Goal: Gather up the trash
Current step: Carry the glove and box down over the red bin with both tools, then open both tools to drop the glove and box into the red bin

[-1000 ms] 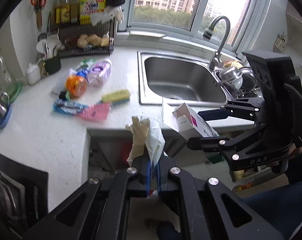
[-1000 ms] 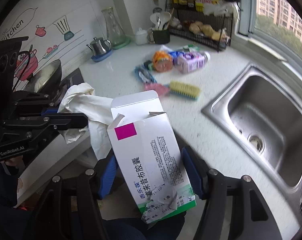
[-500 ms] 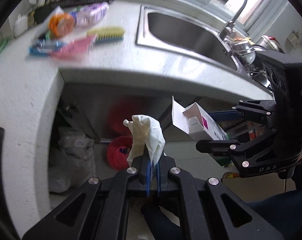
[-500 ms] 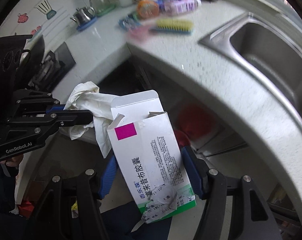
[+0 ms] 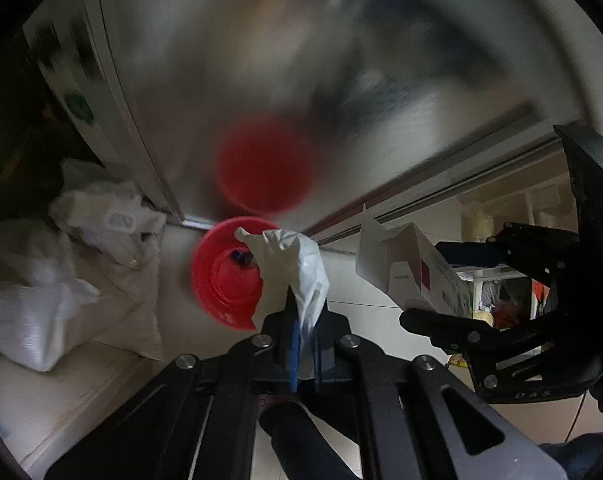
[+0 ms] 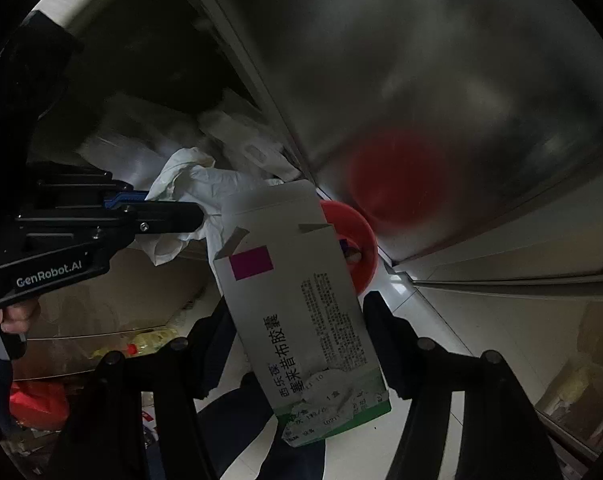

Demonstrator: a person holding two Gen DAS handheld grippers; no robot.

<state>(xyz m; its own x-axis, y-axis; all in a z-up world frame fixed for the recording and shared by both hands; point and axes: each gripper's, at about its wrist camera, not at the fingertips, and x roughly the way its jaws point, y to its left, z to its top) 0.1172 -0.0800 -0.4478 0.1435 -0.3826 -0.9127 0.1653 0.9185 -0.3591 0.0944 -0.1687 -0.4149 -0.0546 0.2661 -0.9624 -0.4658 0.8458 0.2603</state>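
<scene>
My left gripper (image 5: pixel 303 322) is shut on a crumpled white glove (image 5: pixel 297 264), which stands up from its closed fingertips. Just beyond the glove, a red bin (image 5: pixel 225 276) sits on the floor against a steel cabinet door, with a small dark scrap inside it. My right gripper (image 6: pixel 301 320) is shut on a white medicine box (image 6: pixel 297 280) with a magenta square and torn flaps, gripping its two long sides. The box covers most of the red bin (image 6: pixel 361 240) in the right wrist view. Each gripper shows in the other's view: the left gripper (image 6: pixel 189 212) with the glove (image 6: pixel 205 180), and the right gripper (image 5: pixel 441 284) with the box (image 5: pixel 421 276).
A shiny steel cabinet door (image 5: pixel 301 80) rises behind the bin and reflects it in red. White sacks (image 5: pixel 41 312) and bags (image 5: pixel 109 208) lie left of the bin. A red bag (image 6: pixel 37 404) sits low on the left. A person's dark leg (image 5: pixel 301 432) is below the gripper.
Both grippers have dropped from counter height to just above the floor, still holding the glove and the box. The counter and sink have left view, and the red bin is now close.
</scene>
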